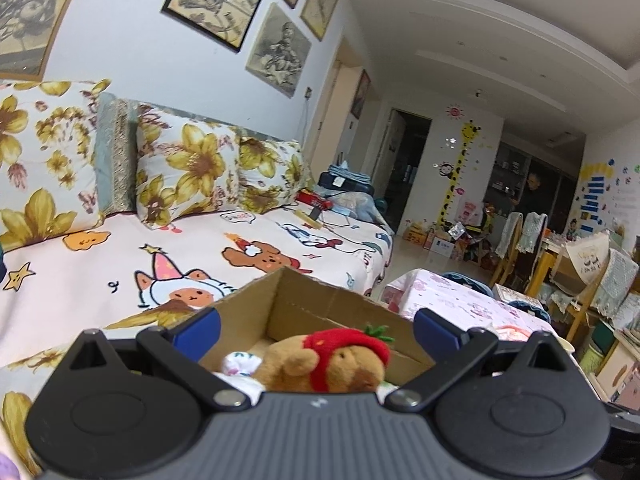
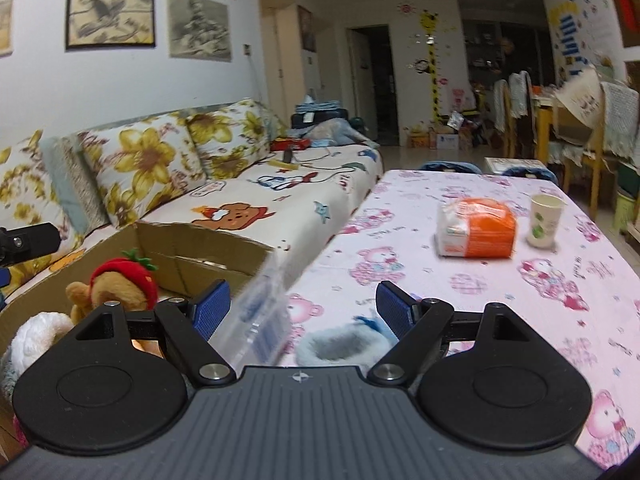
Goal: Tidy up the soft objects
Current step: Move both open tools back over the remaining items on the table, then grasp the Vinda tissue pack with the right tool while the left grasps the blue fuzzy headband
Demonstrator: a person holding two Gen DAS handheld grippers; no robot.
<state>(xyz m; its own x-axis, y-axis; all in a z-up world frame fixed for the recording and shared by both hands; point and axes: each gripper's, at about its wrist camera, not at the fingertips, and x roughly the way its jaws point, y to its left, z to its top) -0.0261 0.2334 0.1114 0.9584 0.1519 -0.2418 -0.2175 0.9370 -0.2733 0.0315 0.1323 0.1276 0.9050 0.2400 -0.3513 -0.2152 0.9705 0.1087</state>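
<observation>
L gripper (image 1: 316, 330) was spread wide, nothing held, over cardboard box (image 1: 308, 304) w/ brown plush in strawberry hat (image 1: 336, 364) inside. My R gripper (image 2: 304, 308) also released, above pink tablecloth (image 2: 500, 280); blue fuzzy item (image 2: 340, 344) just below. Farther: orange pack (image 2: 476, 228), paper cup (image 2: 544, 220), sofa (image 1: 120, 248).

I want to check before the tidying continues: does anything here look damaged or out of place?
The cardboard box has a ragged, torn top edge. A fluffy blue item lies on the table, outside the box.

Tablecloth (image 2: 460, 292) lies bare before tissue pack (image 2: 476, 228) and cup (image 2: 544, 220).
</observation>
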